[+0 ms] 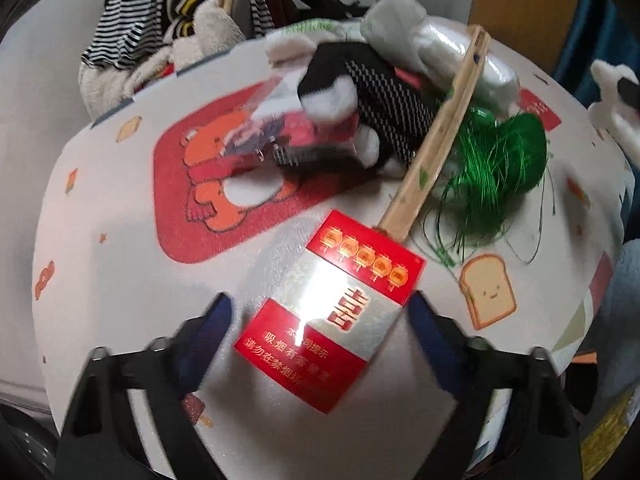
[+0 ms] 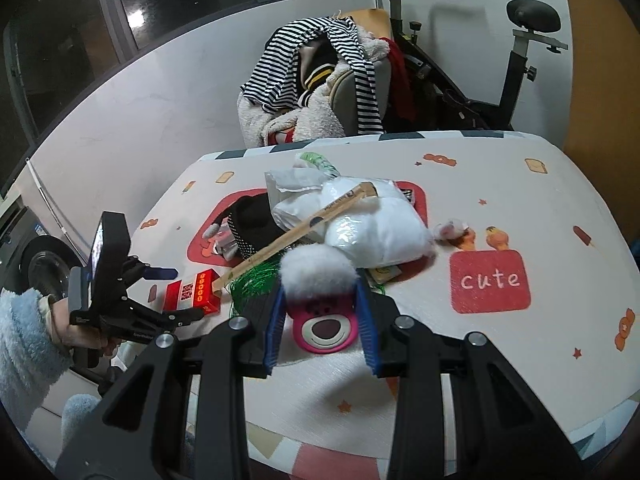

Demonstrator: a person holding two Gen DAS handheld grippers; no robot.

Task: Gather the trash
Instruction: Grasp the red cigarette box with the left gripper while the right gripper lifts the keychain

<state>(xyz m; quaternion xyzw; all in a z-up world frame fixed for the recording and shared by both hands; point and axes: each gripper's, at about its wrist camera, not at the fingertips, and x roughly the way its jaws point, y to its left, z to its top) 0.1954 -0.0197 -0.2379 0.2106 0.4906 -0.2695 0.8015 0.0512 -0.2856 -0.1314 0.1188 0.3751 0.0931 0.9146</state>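
Note:
A red and silver cigarette box (image 1: 332, 308) lies on the cartoon-print table (image 1: 120, 272), and my left gripper (image 1: 320, 308) stands open around it, a blue pad on each side; I see no pad pressing it. The right wrist view shows the same box (image 2: 200, 286) at the left gripper (image 2: 188, 291), near the table's left edge. My right gripper (image 2: 320, 286) is shut on a pink bear plush with a white fluffy top (image 2: 324, 328), held over the table's near side.
A heap fills the table's middle: a wooden stick (image 2: 296, 232), a green wire tangle (image 1: 496, 176), white plastic bags (image 2: 372, 232) and black-and-white cloth (image 1: 360, 92). A chair piled with striped clothes (image 2: 312, 76) and an exercise bike (image 2: 480, 80) stand behind.

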